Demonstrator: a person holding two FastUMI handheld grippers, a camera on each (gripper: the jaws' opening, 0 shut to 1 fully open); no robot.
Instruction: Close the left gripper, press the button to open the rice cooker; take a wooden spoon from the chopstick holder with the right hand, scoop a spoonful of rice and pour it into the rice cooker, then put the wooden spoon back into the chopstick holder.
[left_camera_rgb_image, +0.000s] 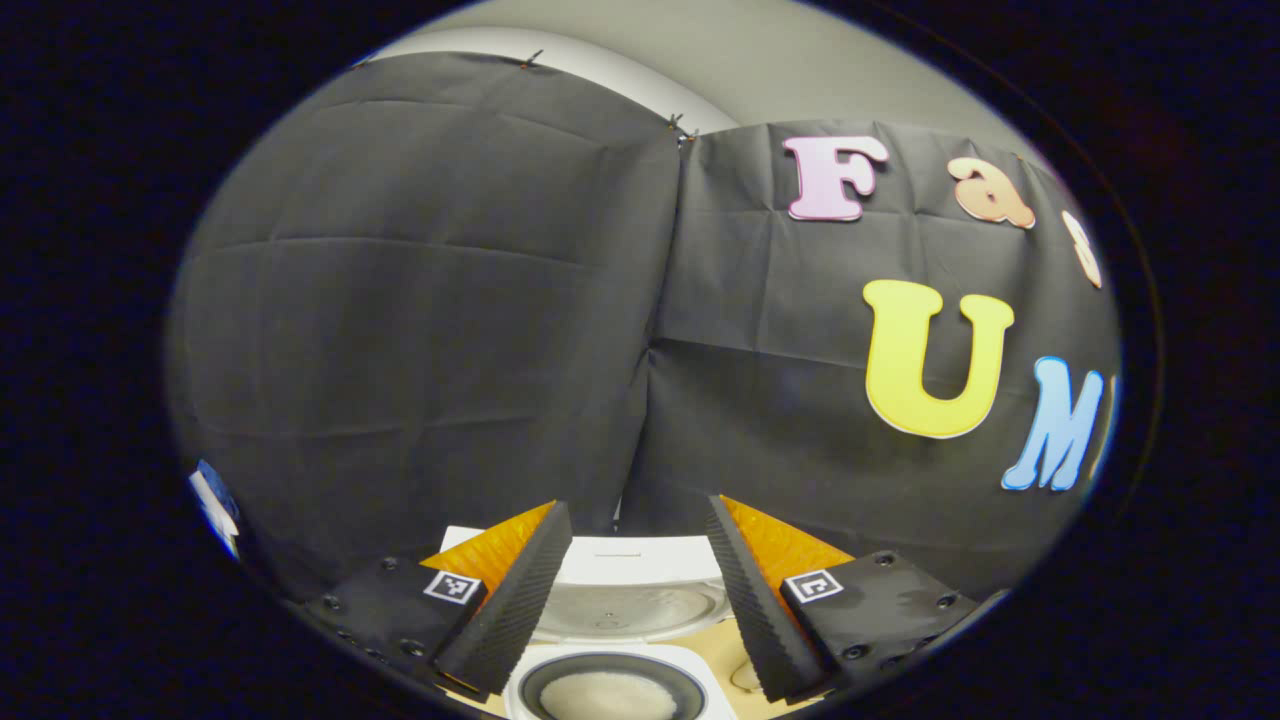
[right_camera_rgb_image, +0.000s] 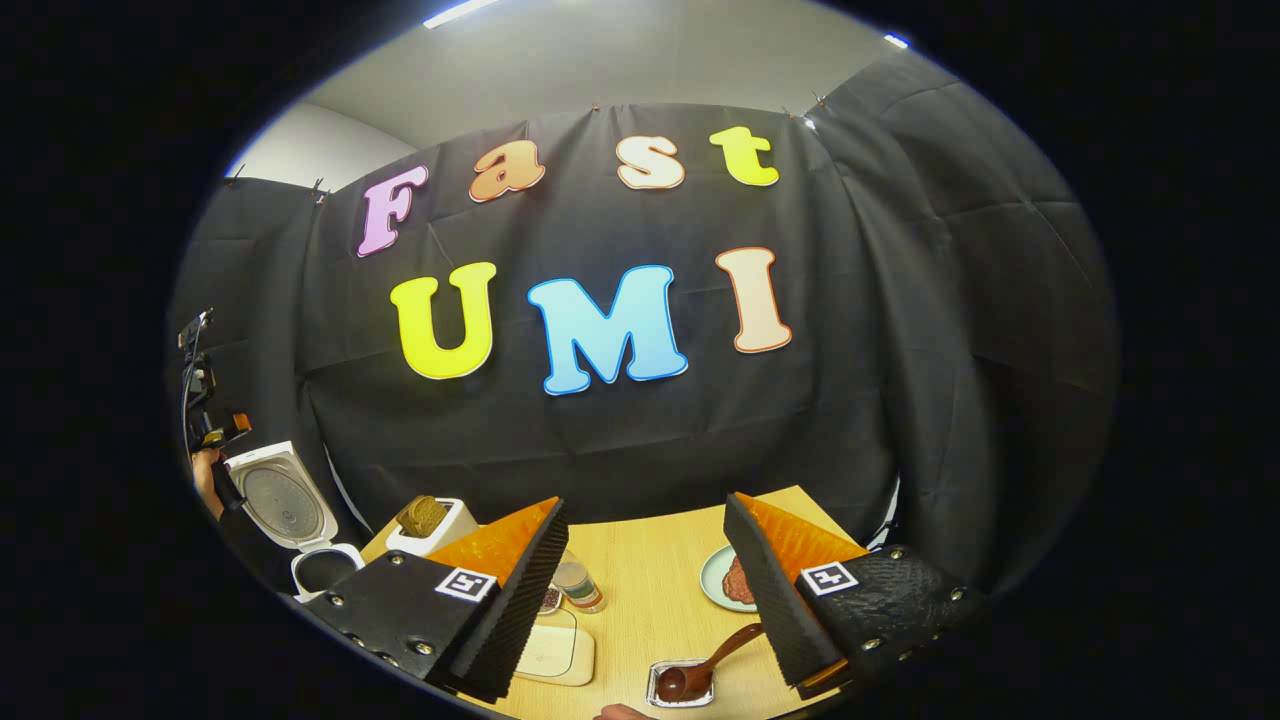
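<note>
My left gripper (left_camera_rgb_image: 638, 508) is open and hovers above the white rice cooker (left_camera_rgb_image: 700, 690). The cooker's lid (left_camera_rgb_image: 630, 590) stands up, and the dark inner pot (left_camera_rgb_image: 608, 692) holds something pale. In the right gripper view the same cooker (right_camera_rgb_image: 300, 525) sits open at the far left. My right gripper (right_camera_rgb_image: 645, 515) is open over the table. A dark wooden spoon (right_camera_rgb_image: 715, 660) lies with its bowl in a small shiny tray (right_camera_rgb_image: 655, 690), and its handle reaches up to my right finger. A white holder (right_camera_rgb_image: 432, 522) with a brown item stands near the cooker.
On the wooden table (right_camera_rgb_image: 650, 590) are a pale plate (right_camera_rgb_image: 712, 585) with reddish food, small jars (right_camera_rgb_image: 578, 585) and a flat white object (right_camera_rgb_image: 555, 652). The other gripper (right_camera_rgb_image: 205, 400), held in a hand, is raised at the far left. A fingertip (right_camera_rgb_image: 620, 712) shows at the bottom edge.
</note>
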